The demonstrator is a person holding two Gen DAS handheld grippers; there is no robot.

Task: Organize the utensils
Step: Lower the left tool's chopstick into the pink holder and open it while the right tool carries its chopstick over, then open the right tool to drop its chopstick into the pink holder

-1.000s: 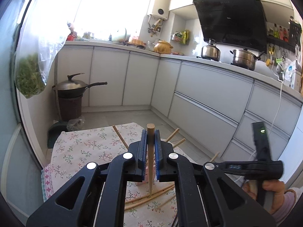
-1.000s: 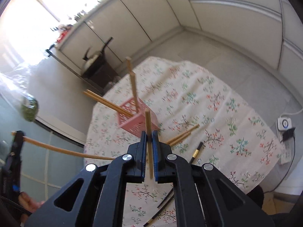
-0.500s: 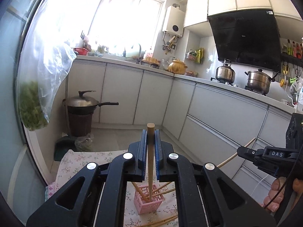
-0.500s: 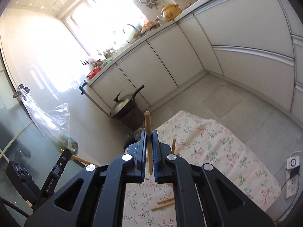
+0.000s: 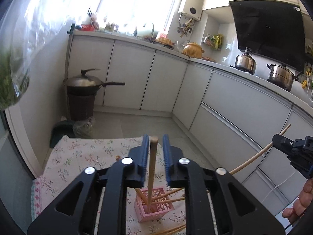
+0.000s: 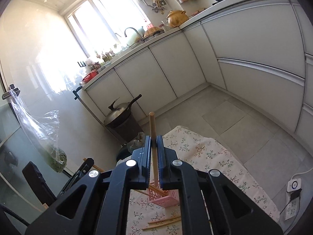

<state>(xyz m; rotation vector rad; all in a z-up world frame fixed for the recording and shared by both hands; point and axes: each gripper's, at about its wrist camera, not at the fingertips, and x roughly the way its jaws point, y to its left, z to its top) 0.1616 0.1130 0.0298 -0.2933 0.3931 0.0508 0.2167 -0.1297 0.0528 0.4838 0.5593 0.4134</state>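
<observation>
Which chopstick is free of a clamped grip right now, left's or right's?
The left gripper's. Its chopstick stands between parted pads with its tip down in the pink holder. The right gripper is shut on its chopstick.

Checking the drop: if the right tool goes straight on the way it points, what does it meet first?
Probably the pink basket: the right tool is shut on a chopstick whose lower end points there. Depth is unclear.

A pink lattice basket (image 5: 154, 205) stands on the floral cloth, holding several wooden chopsticks (image 5: 168, 195) leaning outward. One chopstick (image 5: 152, 168) stands upright in it. More lie beside it (image 6: 164, 222).
</observation>
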